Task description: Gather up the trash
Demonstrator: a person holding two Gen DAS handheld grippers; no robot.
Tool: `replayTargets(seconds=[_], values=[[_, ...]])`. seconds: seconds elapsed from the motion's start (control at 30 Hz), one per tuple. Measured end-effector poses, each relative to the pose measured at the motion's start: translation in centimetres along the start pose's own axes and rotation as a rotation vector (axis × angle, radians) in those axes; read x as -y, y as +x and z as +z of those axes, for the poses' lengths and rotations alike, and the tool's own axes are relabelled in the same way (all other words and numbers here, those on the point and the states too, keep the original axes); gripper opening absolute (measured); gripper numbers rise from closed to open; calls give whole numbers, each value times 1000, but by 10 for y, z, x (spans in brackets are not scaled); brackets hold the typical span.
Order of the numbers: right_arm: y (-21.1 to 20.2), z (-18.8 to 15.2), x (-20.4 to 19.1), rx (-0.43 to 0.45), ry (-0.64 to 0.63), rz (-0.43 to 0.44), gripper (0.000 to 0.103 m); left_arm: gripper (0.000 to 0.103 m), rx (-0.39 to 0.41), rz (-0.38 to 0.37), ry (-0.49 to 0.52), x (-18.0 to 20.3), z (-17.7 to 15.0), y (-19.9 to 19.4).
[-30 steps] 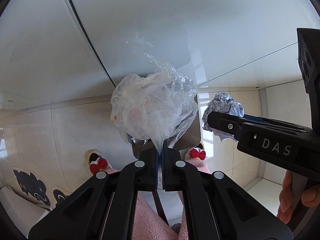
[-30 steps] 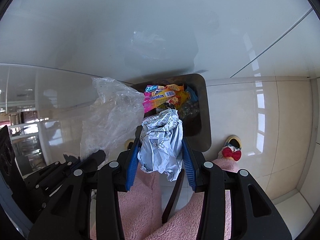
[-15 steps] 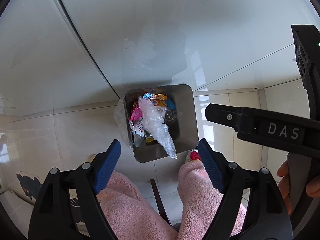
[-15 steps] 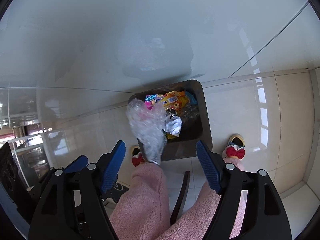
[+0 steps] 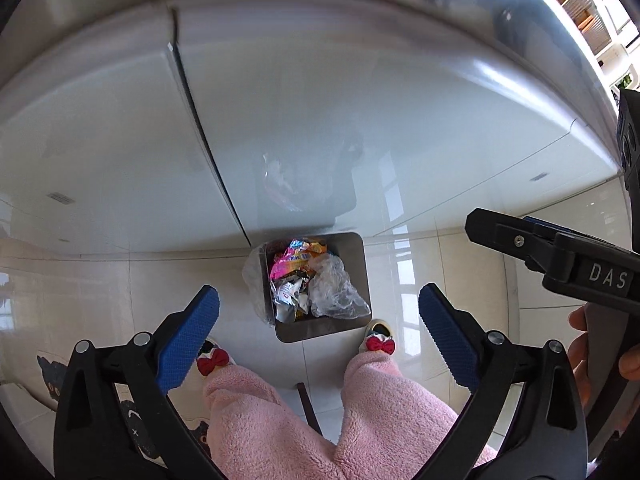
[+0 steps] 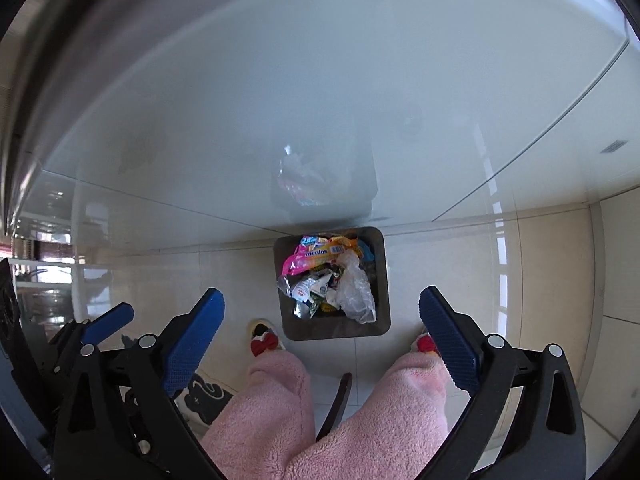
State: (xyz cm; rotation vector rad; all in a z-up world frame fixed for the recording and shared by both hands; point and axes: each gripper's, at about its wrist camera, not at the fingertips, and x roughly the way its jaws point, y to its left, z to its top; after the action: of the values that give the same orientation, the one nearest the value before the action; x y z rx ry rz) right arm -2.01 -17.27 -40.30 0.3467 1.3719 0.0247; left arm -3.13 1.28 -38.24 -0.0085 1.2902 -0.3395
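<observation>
The left gripper (image 5: 319, 312) points steeply down over the floor; its jaws have just been opening and now stand spread wide, with nothing between the blue pads (image 5: 188, 336). The right gripper (image 6: 322, 312) is in the same attitude – jaws just opened, spread wide, nothing between its blue pads (image 6: 448, 340). Below both, a square grey trash bin (image 6: 382, 280) stands on the pale tiled floor (image 5: 80, 280), its far side against the foot of a glossy white cabinet front (image 5: 280, 100) that carries a faint reflection of the bin. The trash lies inside the bin: a crumpled clear plastic bag (image 6: 354, 292) rests along the right-hand side and reaches toward the near right corner, a crumpled white printed wrapper (image 6: 310, 290) lies just beside it toward the left wall, and a pink and yellow candy wrapper (image 6: 316, 254) fills the far side. In the left wrist view a clear bin liner (image 5: 254, 280) bulges over the bin's left wall. The person's legs in pink fleece trousers (image 5: 280, 420) stand just short of the bin's near edge, one slipper with a red bow (image 5: 214, 358) on each side. In the same view the right gripper's black body, lettered DAS, crosses the right edge – a hand (image 5: 600, 344) grips its handle.
</observation>
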Motion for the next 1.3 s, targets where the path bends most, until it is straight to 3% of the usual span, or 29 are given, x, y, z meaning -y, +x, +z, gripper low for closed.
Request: replayTargets(seconds=[0.37,0.6,0.77,1.1,1.3], values=[[-130,14,-23,201,-34,6,100,95,222,19,-41,0,41,-131],[-199,24,-42,338,-82,-80,100,95,342,19,-60,5,64,-204],[-246,30,-51,432,-103,-127,100,95,386,28,-88,4,70,-246],[-321,25,-64,519,-90,-161,100,95,526,59,-85,13,76,-323],[-356,21,-69,601,-92,-179,100,95,606,90,-50,25,80,-349]])
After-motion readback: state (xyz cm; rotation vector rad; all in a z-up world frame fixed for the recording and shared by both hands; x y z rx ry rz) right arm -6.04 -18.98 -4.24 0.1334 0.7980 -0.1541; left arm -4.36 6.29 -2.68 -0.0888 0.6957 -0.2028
